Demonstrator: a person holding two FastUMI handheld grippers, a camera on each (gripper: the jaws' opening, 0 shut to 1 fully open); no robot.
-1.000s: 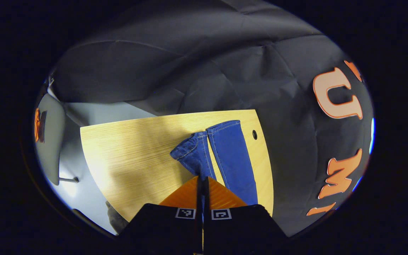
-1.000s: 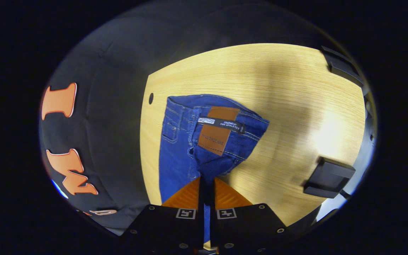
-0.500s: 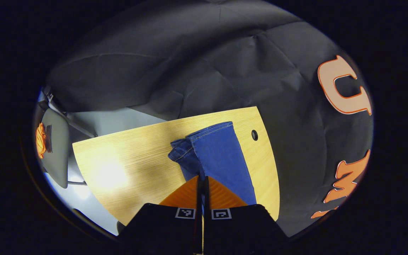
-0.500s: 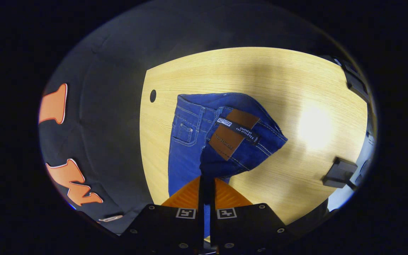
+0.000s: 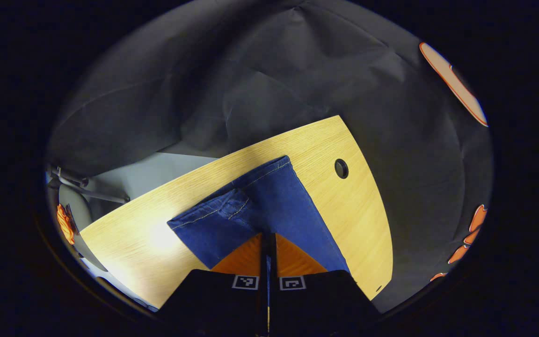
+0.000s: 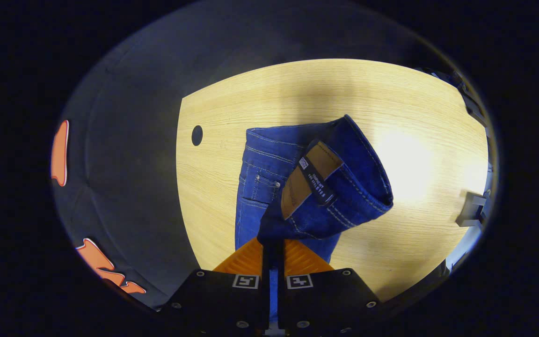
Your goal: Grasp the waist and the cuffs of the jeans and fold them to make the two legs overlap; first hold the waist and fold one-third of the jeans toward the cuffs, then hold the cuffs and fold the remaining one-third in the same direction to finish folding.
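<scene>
Blue jeans [image 5: 269, 206] lie along a light wooden table [image 5: 353, 210]. In the left gripper view my left gripper [image 5: 268, 239] is shut on a cuff, and that lifted leg drapes over the other leg, its hem [image 5: 204, 216] hanging out to the left. In the right gripper view my right gripper [image 6: 274, 247] is shut on the waist [image 6: 325, 196], which is raised and curled over the flat half of the jeans [image 6: 260, 187], showing a brown leather patch [image 6: 307, 175].
A round cable hole [image 5: 341, 168] pierces the table near the black cloth wall. A chair [image 5: 70, 220] stands off the table's left end in the left gripper view. A dark object [image 6: 473, 208] sits at the table's right edge in the right gripper view.
Both grippers have carried their held halves sideways across the jeans. The lifted leg now covers the other leg, and the waist has rolled over further.
</scene>
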